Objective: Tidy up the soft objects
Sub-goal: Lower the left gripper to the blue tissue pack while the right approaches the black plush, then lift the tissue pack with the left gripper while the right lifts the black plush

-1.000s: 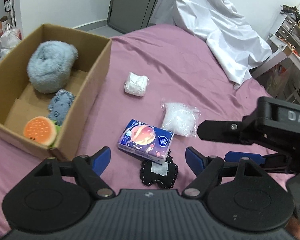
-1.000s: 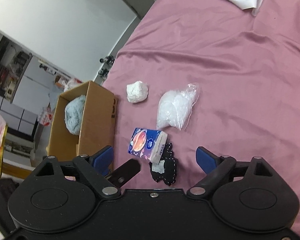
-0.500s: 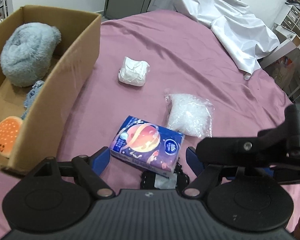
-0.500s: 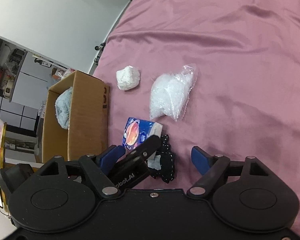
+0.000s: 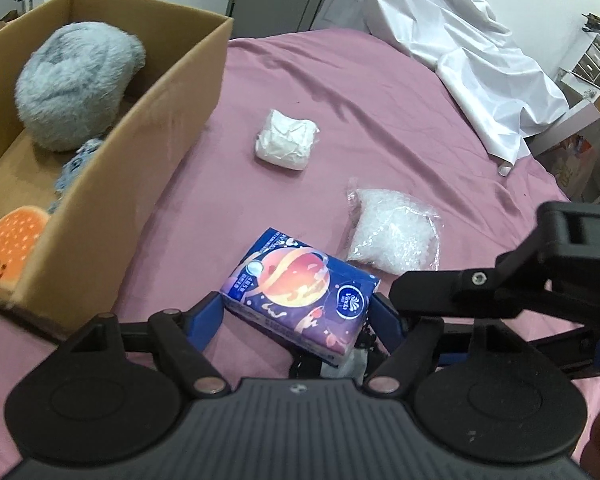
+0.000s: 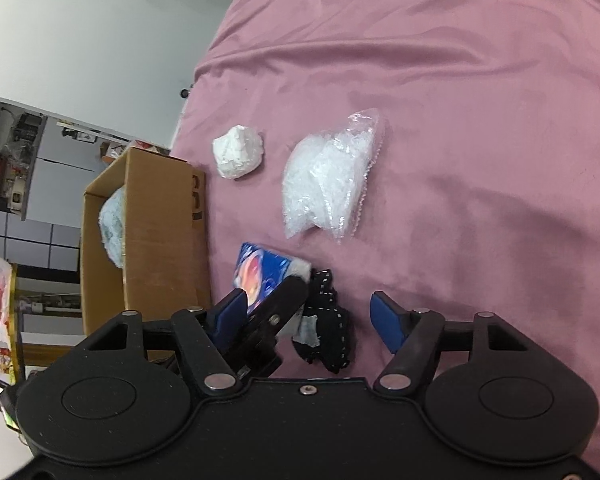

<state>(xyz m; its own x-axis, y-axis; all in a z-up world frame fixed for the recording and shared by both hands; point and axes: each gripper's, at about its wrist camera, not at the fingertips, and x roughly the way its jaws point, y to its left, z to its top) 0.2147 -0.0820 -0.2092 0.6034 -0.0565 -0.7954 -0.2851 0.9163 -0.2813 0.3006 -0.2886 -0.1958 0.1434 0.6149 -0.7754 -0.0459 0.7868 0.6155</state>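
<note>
Now your left gripper (image 5: 298,312) closes its fingers around the tissue pack (image 5: 300,288), while your right gripper (image 6: 312,314) closes around the black pouch (image 6: 328,320) on the bed (image 6: 460,120).

The tissue pack (image 5: 300,292) and the left hand-held gripper (image 5: 298,318) hide most of the black cloth (image 5: 356,354).

Both tongs, left (image 5: 298,314) and right (image 6: 316,316), angle downward, closing.
</note>
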